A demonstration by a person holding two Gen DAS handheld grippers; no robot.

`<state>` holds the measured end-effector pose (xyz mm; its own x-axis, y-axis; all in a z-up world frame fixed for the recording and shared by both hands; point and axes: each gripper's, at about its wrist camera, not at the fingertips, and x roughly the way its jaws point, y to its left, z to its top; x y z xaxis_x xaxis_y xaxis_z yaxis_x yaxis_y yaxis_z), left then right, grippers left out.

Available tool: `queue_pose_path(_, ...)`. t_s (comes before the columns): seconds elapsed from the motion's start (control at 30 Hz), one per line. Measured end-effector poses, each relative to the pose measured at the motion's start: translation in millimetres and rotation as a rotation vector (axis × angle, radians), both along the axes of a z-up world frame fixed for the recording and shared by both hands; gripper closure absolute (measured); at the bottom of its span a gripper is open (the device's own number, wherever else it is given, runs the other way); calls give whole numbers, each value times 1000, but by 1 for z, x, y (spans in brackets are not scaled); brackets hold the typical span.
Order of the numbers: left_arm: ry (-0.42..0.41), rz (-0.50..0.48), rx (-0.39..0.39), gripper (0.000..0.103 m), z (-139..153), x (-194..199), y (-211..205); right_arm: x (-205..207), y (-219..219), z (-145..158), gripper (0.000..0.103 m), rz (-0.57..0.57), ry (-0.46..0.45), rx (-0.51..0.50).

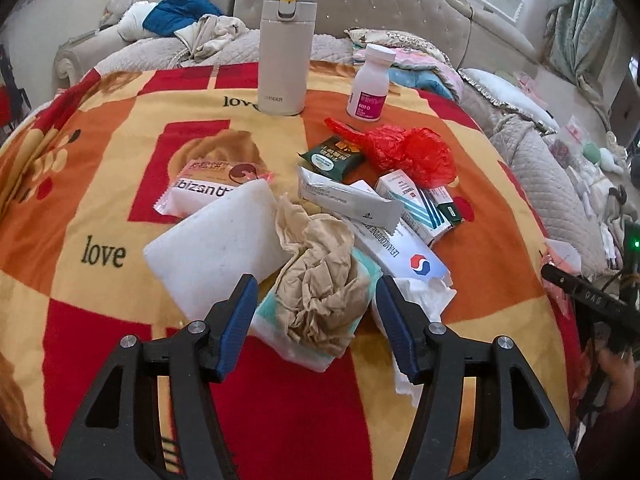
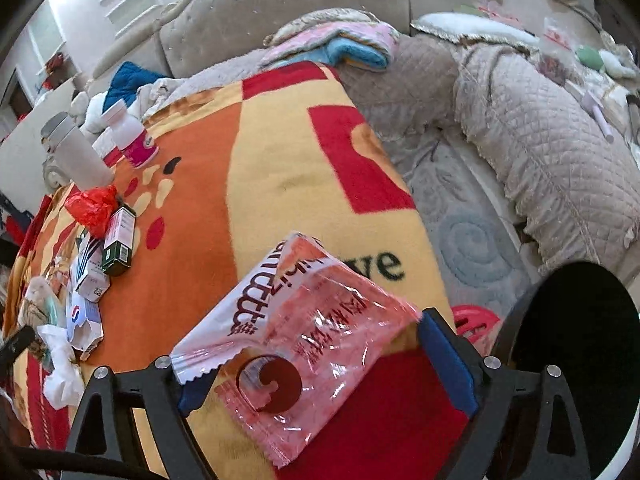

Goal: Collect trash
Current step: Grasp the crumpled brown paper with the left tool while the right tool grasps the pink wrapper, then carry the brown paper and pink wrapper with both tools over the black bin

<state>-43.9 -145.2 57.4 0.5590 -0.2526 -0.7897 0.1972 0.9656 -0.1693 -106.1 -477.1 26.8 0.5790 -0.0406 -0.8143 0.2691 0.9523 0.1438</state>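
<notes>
In the left wrist view my left gripper (image 1: 316,312) is open, its blue pads on either side of a crumpled brown paper (image 1: 320,280) lying on a pale tissue pack. Around it lie a white foam block (image 1: 216,248), a pink snack wrapper (image 1: 208,188), medicine boxes (image 1: 416,204), a white sachet (image 1: 348,196), a red plastic bag (image 1: 412,152) and white tissue (image 1: 424,304). In the right wrist view a pink snack wrapper (image 2: 304,344) lies across my right gripper (image 2: 312,360), whose jaws stand wide apart; whether they pinch it I cannot tell.
A beige thermos (image 1: 282,48) and a white pill bottle (image 1: 370,84) stand at the far side of the orange-red blanket (image 1: 100,200). A black bin opening (image 2: 576,320) and a red basket (image 2: 476,320) sit at right below the table edge. Sofas surround the table.
</notes>
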Motion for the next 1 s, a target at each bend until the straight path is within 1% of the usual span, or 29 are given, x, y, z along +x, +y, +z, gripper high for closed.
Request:
queue_pose_path(0.03,4,1,-12,66,-1,0,1,-1,3,1,37,13,-8,-25)
queue_pose_path(0.07,15,0,-14,77,-2,0,2,-3,4,2,51,19,-15,-44)
queue_pose_path(0.1,22,-2,-17,77,-2,-1,2,-6,2,4,60,26,-29,-32)
queue_pose_path(0.17,8,-1,-29,78,2,-5,4,-11,-2,7,72,40,-49,17)
queue_pose_path(0.27,-19,-4,-39,79,13,-13,5,-21,-2,14,75,56,-70,19)
queue_pose_path(0.37,-42,-18,-71,80,28,-22,2,-33,2,23,75,76,-87,34)
queue_pose_path(0.57,-69,-104,-99,80,49,-43,-25,-59,9,40,75,100,-122,61)
queue_pose_path(0.7,-73,-153,-93,80,51,-56,-48,-73,10,46,75,108,-130,57)
queue_pose_path(1.0,-71,-241,-73,80,46,-76,-97,-100,-7,53,75,76,-141,47)
